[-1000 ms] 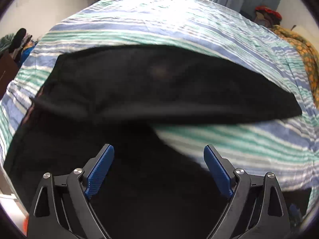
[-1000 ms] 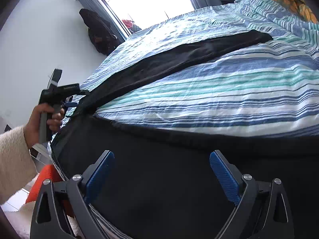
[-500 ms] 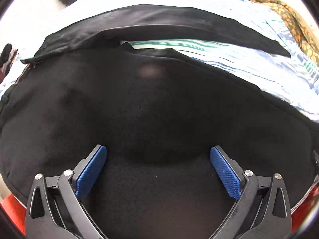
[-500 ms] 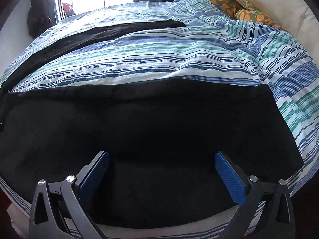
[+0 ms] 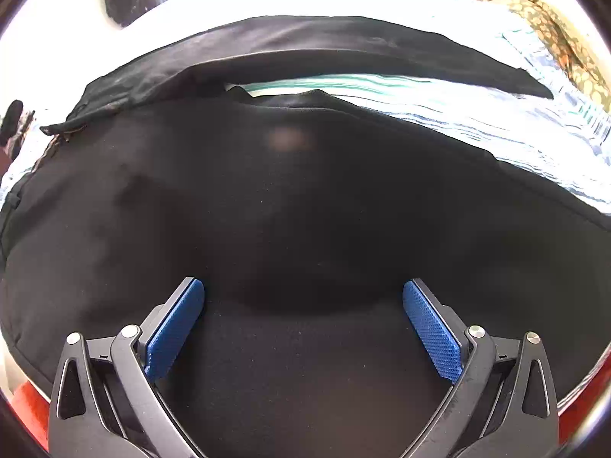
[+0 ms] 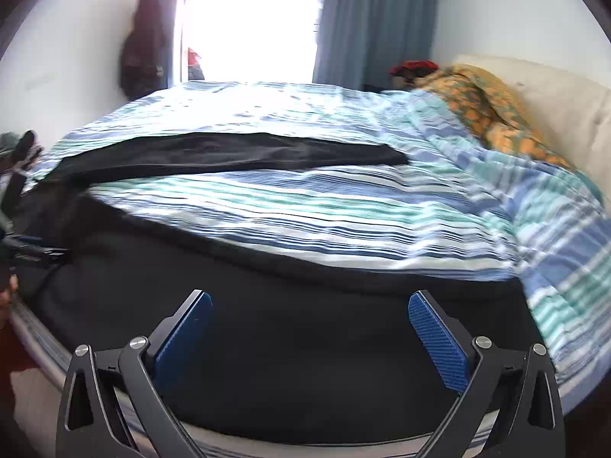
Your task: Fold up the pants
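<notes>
A: Left gripper [image 5: 303,301]: brought low over the black pants [image 5: 305,198] since a second ago; jaws held apart, nothing clamped.

B: Right gripper [image 6: 309,316]: swung toward the near leg, also spread wide, empty. The far leg [image 6: 229,152] is laid apart across the striped duvet [image 6: 343,213].

A: A grasp of the near leg is judged imminent; no fold made yet.

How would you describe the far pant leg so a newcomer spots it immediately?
Start at the bed with the striped duvet. The black pants lie along its near edge, and one far leg stretches across the stripes toward the orange patterned blanket. It is the only narrow black strip with striped cover on both sides.
</notes>
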Tool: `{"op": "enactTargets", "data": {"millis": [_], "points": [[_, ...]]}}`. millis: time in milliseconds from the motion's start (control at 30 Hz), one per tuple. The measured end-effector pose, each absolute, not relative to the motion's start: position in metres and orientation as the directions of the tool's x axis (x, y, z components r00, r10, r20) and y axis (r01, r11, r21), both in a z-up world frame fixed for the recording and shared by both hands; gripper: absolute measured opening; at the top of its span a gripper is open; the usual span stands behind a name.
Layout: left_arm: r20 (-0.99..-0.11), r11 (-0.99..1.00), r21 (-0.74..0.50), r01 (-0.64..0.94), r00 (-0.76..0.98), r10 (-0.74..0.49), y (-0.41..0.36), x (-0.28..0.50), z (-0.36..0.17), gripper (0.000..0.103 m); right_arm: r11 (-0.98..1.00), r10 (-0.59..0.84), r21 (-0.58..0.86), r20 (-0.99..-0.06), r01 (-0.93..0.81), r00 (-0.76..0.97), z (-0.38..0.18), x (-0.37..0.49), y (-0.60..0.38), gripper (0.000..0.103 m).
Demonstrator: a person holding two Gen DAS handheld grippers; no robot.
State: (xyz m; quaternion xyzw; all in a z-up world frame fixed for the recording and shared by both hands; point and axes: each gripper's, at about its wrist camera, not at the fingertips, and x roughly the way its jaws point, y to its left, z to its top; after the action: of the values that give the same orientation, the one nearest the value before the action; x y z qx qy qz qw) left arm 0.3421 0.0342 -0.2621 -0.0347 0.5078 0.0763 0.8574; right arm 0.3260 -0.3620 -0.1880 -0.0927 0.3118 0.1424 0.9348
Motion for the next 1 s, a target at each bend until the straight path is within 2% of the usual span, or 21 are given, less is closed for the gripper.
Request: {"op": "enactTargets", "data": {"millis": [167, 233, 333, 433, 500, 633, 733, 800, 900, 1000], "points": [[-0.881, 0.986, 0.019, -0.163, 0.463, 0.094, 0.035, 0.343, -0.261, 0.102, 0.824, 0.421, 0.016, -0.688, -0.567, 0.592, -0.208, 0.315, -0.294, 0.102], [-0.884, 0.987, 0.020, -0.161, 0.459, 0.093, 0.035, 0.344, -0.261, 0.102, 0.782, 0.429, -0.005, -0.722, -0.624, 0.543, -0.218, 0.316, -0.278, 0.102], [-0.884, 0.987, 0.023, -0.160, 0.458, 0.095, 0.035, 0.344, -0.261, 0.102, 0.781, 0.354, -0.067, -0.771, -0.621, 0.529, -0.234, 0.324, -0.274, 0.102], [-0.883, 0.987, 0.023, -0.159, 0.459, 0.094, 0.035, 0.343, -0.260, 0.102, 0.847, 0.314, -0.026, -0.780, -0.530, 0.541, -0.233, 0.342, -0.306, 0.102], [-0.883, 0.987, 0.022, -0.157, 0.460, 0.093, 0.035, 0.343, -0.260, 0.102, 0.912, 0.237, -0.025, -0.782, -0.410, 0.577, -0.230, 0.355, -0.338, 0.102], [-0.882, 0.987, 0.022, -0.156, 0.462, 0.093, 0.035, 0.342, -0.261, 0.102, 0.998, 0.049, 0.012, -0.798, -0.066, 0.600, -0.231, 0.381, -0.438, 0.102], [-0.881, 0.987, 0.023, -0.157, 0.464, 0.094, 0.035, 0.342, -0.261, 0.102, 0.982, -0.140, -0.035, -0.792, 0.185, 0.594, -0.228, 0.382, -0.505, 0.102], [-0.880, 0.987, 0.024, -0.157, 0.465, 0.095, 0.036, 0.342, -0.261, 0.102, 0.956, -0.208, -0.034, -0.782, 0.292, 0.587, -0.224, 0.378, -0.531, 0.102], [-0.879, 0.987, 0.025, -0.158, 0.466, 0.096, 0.035, 0.342, -0.261, 0.102, 0.949, -0.248, -0.054, -0.739, 0.311, 0.627, -0.210, 0.373, -0.524, 0.102], [-0.878, 0.987, 0.026, -0.160, 0.468, 0.099, 0.034, 0.342, -0.261, 0.102, 0.982, -0.178, -0.075, -0.654, 0.171, 0.736, -0.190, 0.365, -0.488, 0.102]]}}
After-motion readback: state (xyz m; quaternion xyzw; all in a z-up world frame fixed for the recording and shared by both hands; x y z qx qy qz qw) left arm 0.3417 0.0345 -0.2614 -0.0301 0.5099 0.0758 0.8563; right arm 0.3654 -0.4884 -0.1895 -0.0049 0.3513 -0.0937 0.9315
